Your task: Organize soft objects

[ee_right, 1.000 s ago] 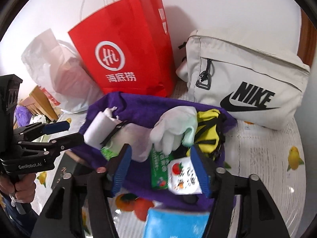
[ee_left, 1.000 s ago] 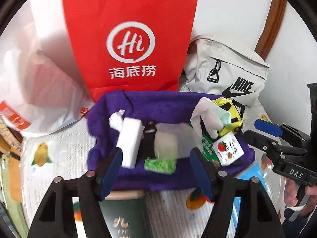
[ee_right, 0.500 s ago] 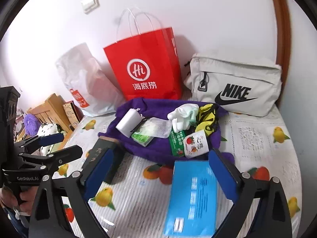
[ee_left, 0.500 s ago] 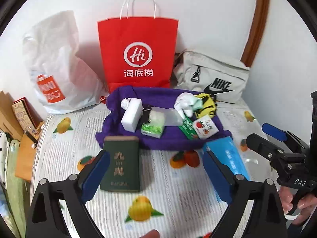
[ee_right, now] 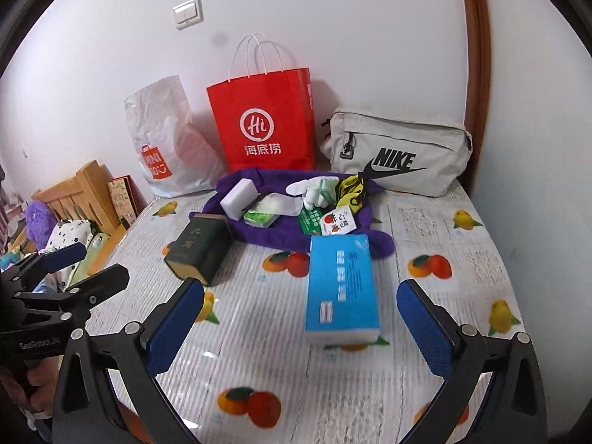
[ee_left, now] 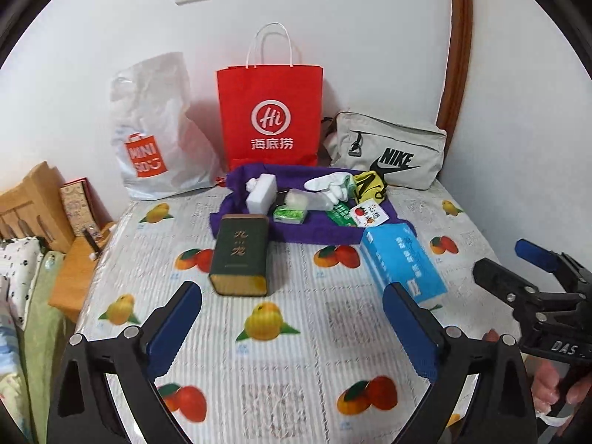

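Purple cloth (ee_left: 314, 229) lies at the far side of the table (ee_left: 296, 333) in the left wrist view, heaped with soft things: a white sponge (ee_left: 261, 196), a white glove (ee_left: 329, 185), a yellow pouch (ee_left: 370, 183) and small packets; a green tin (ee_left: 240, 255) and a blue tissue pack (ee_left: 401, 262) rest just in front. The left gripper (ee_left: 292, 325) hangs back over bare table, jaws wide and holding nothing. In the right wrist view the right gripper (ee_right: 296, 322) likewise stands wide and empty, the tissue pack between its fingers but farther off. Whether sorting is starting or finished I cannot judge; any pick would call for a reach forward to the heap.
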A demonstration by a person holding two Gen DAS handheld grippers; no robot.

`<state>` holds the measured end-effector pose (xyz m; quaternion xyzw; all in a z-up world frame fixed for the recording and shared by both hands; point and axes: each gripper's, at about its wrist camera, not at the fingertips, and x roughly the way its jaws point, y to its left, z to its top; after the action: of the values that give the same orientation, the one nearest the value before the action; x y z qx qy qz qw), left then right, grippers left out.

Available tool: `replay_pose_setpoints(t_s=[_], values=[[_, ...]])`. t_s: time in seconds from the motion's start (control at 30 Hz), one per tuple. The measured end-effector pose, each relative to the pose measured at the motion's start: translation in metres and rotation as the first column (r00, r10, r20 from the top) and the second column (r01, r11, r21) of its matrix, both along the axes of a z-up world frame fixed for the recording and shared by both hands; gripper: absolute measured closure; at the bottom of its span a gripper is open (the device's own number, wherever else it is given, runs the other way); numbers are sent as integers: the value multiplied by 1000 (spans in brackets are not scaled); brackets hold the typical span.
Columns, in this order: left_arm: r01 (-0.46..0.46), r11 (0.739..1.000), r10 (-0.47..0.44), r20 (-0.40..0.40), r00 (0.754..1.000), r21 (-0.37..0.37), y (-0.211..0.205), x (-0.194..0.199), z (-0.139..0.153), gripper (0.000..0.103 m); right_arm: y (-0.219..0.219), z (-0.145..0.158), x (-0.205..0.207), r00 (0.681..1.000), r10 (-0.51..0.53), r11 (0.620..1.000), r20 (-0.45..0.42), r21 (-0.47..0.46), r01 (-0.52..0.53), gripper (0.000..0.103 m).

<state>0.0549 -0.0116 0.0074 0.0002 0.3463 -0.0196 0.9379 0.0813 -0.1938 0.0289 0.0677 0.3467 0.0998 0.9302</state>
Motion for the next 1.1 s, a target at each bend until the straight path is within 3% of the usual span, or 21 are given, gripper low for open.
replay_pose_setpoints(t_s=[0.4, 1.1], values=[[13, 1000, -13, 29, 999, -11, -5, -46, 2, 4, 0, 6, -51, 999, -3, 1000, 53, -5, 3, 0], [3, 1000, -3, 25, 1000, -10, -3, -52, 4, 4, 2, 4, -53, 998, -5, 1000, 55, 5, 5, 0]])
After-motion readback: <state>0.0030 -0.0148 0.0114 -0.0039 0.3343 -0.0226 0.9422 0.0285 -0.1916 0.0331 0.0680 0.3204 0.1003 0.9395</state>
